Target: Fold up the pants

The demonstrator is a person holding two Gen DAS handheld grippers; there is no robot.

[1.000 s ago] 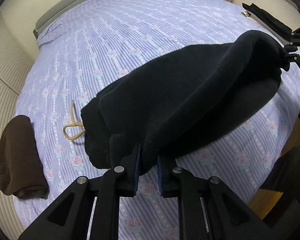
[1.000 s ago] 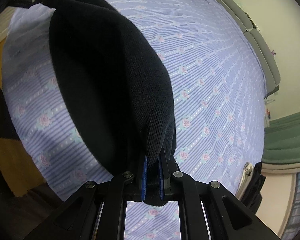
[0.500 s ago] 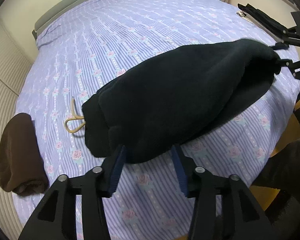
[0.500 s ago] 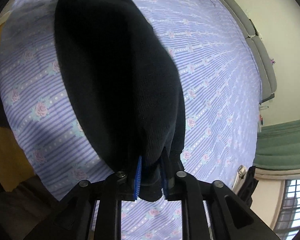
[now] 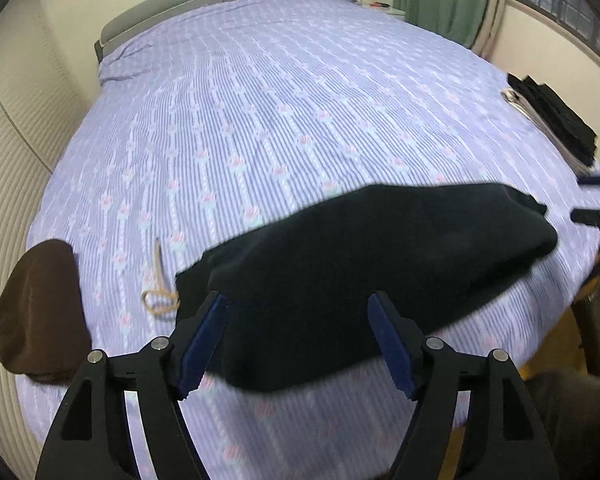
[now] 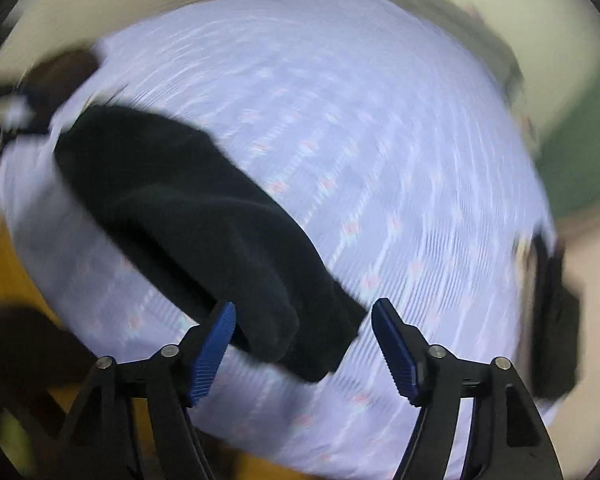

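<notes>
Both grippers have just been opening and let go — the black pants (image 5: 380, 280) now lie folded on the bed (image 5: 300, 120), long axis running from left gripper (image 5: 300, 340) to right gripper (image 6: 304, 344), each spread above an end.

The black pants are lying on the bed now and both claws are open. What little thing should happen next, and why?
Probably bring the left gripper down onto the near end of the black pants for another fold. Both grippers have just been opening, the right gripper too, and nothing is pinched. The pants lie as a long, puffy bundle on the purple bedsheet, so they likely need one more fold.
</notes>
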